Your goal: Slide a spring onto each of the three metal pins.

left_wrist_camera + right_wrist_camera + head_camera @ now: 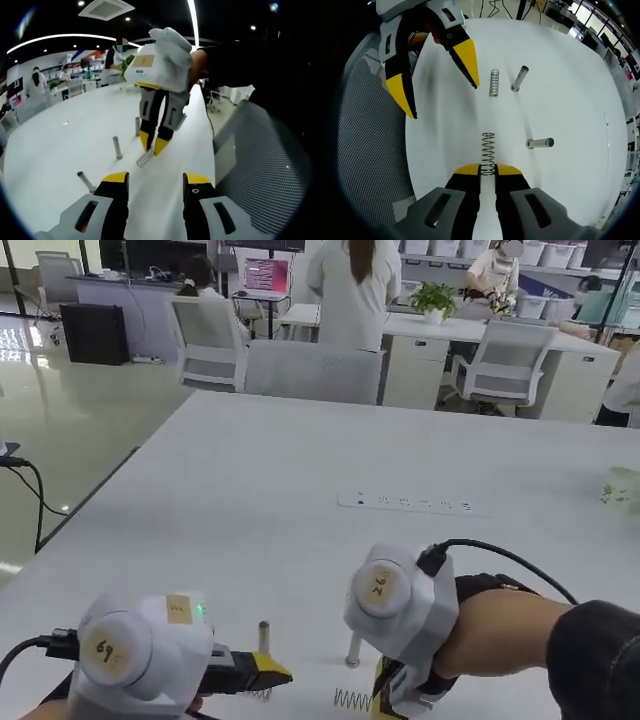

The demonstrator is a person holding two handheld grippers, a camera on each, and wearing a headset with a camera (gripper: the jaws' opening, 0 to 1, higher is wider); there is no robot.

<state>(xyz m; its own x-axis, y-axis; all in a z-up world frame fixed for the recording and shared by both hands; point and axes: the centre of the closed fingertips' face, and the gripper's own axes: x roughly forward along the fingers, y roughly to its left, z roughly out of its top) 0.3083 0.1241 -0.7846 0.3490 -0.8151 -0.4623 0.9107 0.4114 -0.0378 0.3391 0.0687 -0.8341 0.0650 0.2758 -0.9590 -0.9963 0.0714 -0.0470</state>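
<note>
Right claw (pixel 488 171) clenched on spring (pixel 488 147) end, low over table (pixel 570 100); left claw (pixel 156 182) released, empty. Second spring (pixel 494 82) lies loose beside pin (pixel 519 78). Three pins (pixel 117 147) bare: no spring fitted yet.

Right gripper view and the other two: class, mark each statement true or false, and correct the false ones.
1. The right gripper is shut on a spring. True.
2. The left gripper holds a spring. False: its jaws stand open, with nothing between them.
3. A second spring lies on the table beside a pin. True.
4. Every pin already carries a spring. False: the three pins in the left gripper view are bare.
</note>
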